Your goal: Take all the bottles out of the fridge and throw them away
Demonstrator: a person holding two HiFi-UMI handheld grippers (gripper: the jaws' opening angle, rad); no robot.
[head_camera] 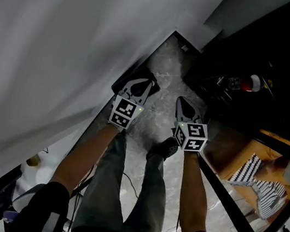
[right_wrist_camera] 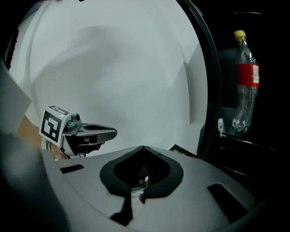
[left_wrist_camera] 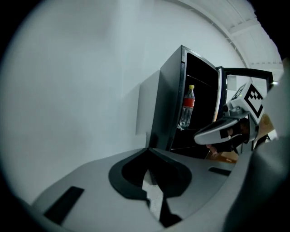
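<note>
both tongs are pinched tight with nothing in them: on the left gripper (left_wrist_camera: 147, 150) the two jaw tips meet in front of its own camera, and the right gripper (right_wrist_camera: 142, 147) shows the same, tips together and empty. from the head view i see both of them held out side by side over the pale marbled floor (head_camera: 167, 69), near each other but not touching, each on a bare forearm, with my shoe (head_camera: 164, 148) just below them.

the bottle (right_wrist_camera: 246, 81) is in the fridge (left_wrist_camera: 170, 106), which stands open against the white wall (left_wrist_camera: 81, 77). it's clear plastic with a red label and a yellow cap, upright on a ledge in the dark interior (whether that ledge belongs to the door or to the cabinet i can't tell). neither gripper touches it; both are well short of it. in the right gripper view it stands up and to the right of the jaws; in the left gripper view it's further off, beyond the right gripper.

at the lower right of the head view a striped black-and-white cloth (head_camera: 260, 182) lies on something orange.
</note>
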